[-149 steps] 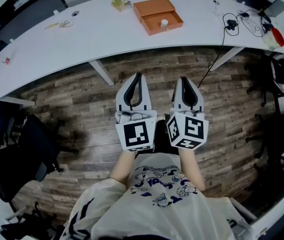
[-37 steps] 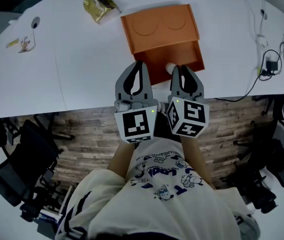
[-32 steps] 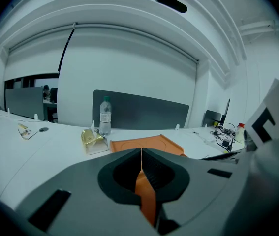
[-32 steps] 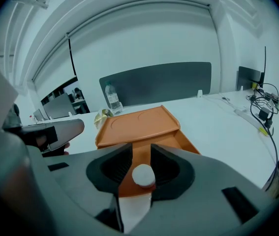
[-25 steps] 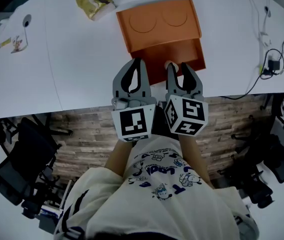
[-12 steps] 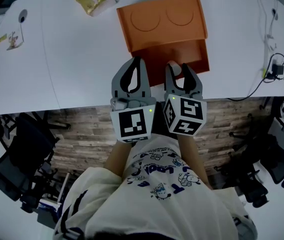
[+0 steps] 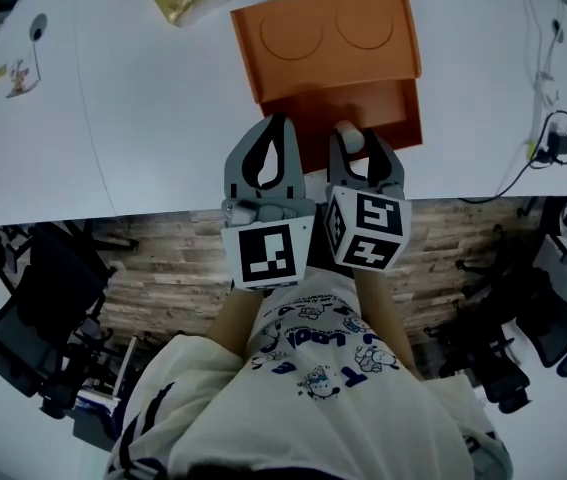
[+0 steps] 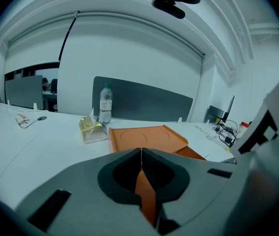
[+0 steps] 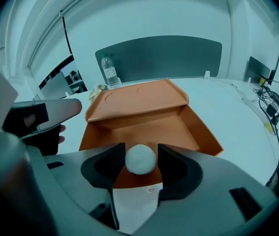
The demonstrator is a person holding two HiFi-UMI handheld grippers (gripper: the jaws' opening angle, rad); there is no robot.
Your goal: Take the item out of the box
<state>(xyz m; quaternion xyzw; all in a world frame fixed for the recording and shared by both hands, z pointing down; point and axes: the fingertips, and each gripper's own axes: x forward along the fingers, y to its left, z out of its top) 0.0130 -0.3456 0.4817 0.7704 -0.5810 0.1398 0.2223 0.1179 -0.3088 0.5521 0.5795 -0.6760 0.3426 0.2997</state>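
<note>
Item (image 9: 140, 160): white, round, sitting on the floor of the open orange box (image 9: 178, 127) near its front edge, right between the right gripper's (image 9: 140, 155) jaws. Those jaws are spread to roughly the item's width, pads close on both sides, but I see no firm clamp yet. Left gripper (image 8: 141, 152) is pinched closed on nothing and hangs just left of the box, not touching it. Risks, my read: the item is round, so an off-centre close could squirt it forward or roll it deeper into the box. If the grip lands only on the pad tips, it could drop out on the lift. Nothing holds the box down and it sits near the table (image 7: 163, 118) edge, so a jaw catching the floor or side wall could drag or tip it. The hinged lid (image 7: 323, 43) lies flat behind and is out of the way. Writing: nothing legible. The marker cubes (image 7: 268, 256) carry only black-and-white square patterns. The bottle (image 8: 106, 104) label, yellow packet (image 8: 92, 131) and shirt (image 7: 308, 353) print are too small or blurred to read. A small reddish mark under the box front is also unreadable.
</note>
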